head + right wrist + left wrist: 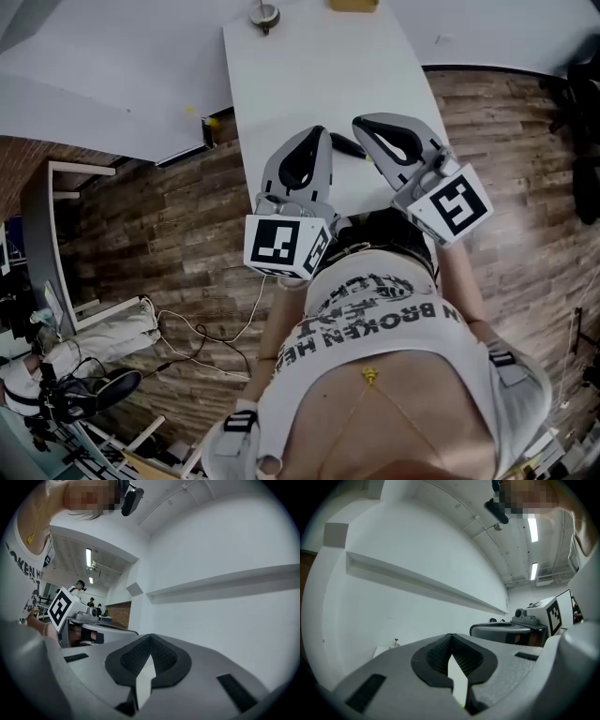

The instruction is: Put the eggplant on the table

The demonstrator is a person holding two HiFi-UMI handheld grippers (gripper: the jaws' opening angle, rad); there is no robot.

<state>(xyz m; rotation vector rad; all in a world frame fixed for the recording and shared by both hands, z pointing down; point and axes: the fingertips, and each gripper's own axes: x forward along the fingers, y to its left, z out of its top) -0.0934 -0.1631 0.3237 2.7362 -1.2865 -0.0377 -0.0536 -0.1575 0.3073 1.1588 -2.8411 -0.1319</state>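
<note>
The eggplant [348, 145] seems to be the dark, long thing lying on the white table [309, 75], at the near end. It shows only in the gap between the two grippers, so part of it is hidden and its full shape cannot be made out. The left gripper [317, 133] points along the table just to its left, and the right gripper [364, 124] just to its right. Whether either one touches it cannot be told from above. Each gripper's own view shows its jaws brought together at the tips with nothing between them, only the small empty hollow behind the pads, so neither holds anything. Judging from that, the eggplant already rests on the table, and what remains is to draw the grippers away cleanly. That would go best by keeping both pairs of jaws closed, lifting a little before pulling back toward the body, and moving straight along the line each gripper points. Swinging them inward could roll or shove the eggplant, which lies close to the table's near edge. Further out, a small round metal thing [264, 14] stands at the far end of the table, and a yellow thing [354, 5] sits at the top edge of the head view. A thin cable [216, 337] trails over the wooden floor [169, 234] to the left. By count: one eggplant, two grippers, one table, one metal thing, one yellow thing, one cable.
</note>
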